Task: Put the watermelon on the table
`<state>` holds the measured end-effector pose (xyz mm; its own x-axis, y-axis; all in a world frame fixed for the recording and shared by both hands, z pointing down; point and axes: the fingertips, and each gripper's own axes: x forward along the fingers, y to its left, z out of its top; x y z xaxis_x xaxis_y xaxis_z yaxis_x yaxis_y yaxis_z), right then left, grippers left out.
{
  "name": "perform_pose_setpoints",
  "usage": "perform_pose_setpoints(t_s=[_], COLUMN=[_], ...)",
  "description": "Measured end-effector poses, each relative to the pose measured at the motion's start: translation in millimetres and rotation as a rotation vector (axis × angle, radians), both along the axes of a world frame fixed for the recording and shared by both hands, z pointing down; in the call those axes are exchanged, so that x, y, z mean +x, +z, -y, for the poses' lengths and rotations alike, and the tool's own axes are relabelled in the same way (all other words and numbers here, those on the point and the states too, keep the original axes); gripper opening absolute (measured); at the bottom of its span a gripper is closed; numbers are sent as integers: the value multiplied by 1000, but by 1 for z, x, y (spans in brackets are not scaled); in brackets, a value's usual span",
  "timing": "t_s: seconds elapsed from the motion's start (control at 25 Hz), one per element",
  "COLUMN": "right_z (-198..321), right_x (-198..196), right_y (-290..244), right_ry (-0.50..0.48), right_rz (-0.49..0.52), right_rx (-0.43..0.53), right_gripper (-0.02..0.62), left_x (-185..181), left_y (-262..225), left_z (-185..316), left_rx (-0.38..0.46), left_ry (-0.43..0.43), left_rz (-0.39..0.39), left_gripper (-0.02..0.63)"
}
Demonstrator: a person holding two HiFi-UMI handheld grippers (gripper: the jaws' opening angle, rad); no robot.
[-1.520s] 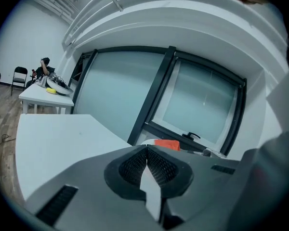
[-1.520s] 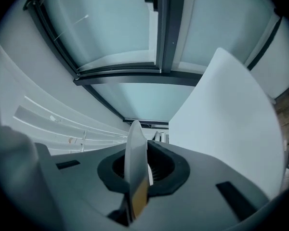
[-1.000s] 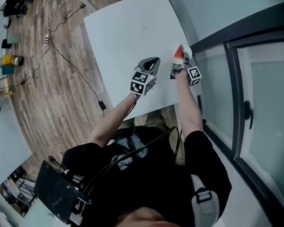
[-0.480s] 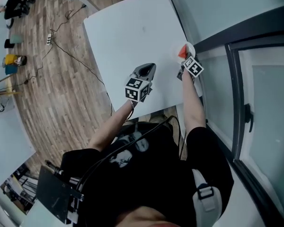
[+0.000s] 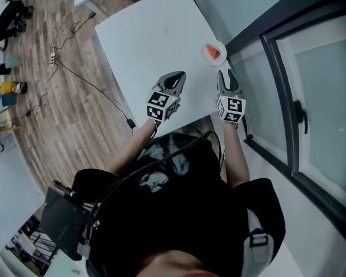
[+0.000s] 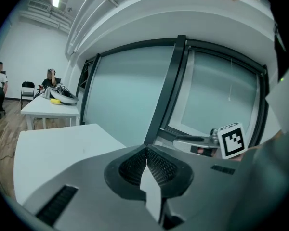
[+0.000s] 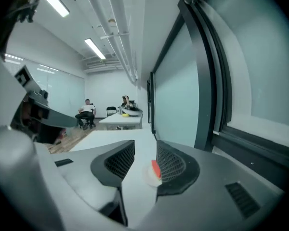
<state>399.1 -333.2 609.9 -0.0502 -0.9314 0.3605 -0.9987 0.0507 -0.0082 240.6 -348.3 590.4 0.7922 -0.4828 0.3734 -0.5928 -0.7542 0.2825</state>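
Note:
A red watermelon slice (image 5: 213, 52) lies on a small white plate (image 5: 206, 45) near the right edge of the white table (image 5: 150, 33). My right gripper (image 5: 226, 75) hovers a short way back from it, apart from the slice. Its jaws are opening and nothing is between them. In the right gripper view the watermelon slice (image 7: 155, 169) shows ahead, beyond the right gripper (image 7: 145, 160). My left gripper (image 5: 177, 77) hangs over the table's near part, shut and empty. In the left gripper view the left gripper (image 6: 145, 150) has its pads closed together.
A dark-framed glass wall (image 5: 265, 36) with a door handle (image 5: 300, 120) runs along the table's right side. Wood floor with cables (image 5: 63, 68) lies to the left. Farther off, seated people are by another white table (image 7: 120, 120).
My right gripper let go of the watermelon slice, opened, rolled over and drew back and up from the plate. The left gripper lifted a little.

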Motion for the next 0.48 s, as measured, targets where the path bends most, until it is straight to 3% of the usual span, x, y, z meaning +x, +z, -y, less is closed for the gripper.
perform_pose_setpoints(t_s=[0.12, 0.16, 0.48], right_z=[-40, -51, -63], right_x=[-26, -34, -91], right_y=[-44, -54, -75], right_ry=[5, 7, -67], right_rz=[-9, -9, 40], right_rx=[66, 77, 98], right_gripper=[24, 11, 11], left_x=[-1, -2, -10], left_y=[-21, -28, -58], left_z=[-22, -31, -42], left_rx=[69, 86, 176], left_ry=[19, 19, 43], left_rz=[-2, -2, -10], left_gripper=[6, 6, 6])
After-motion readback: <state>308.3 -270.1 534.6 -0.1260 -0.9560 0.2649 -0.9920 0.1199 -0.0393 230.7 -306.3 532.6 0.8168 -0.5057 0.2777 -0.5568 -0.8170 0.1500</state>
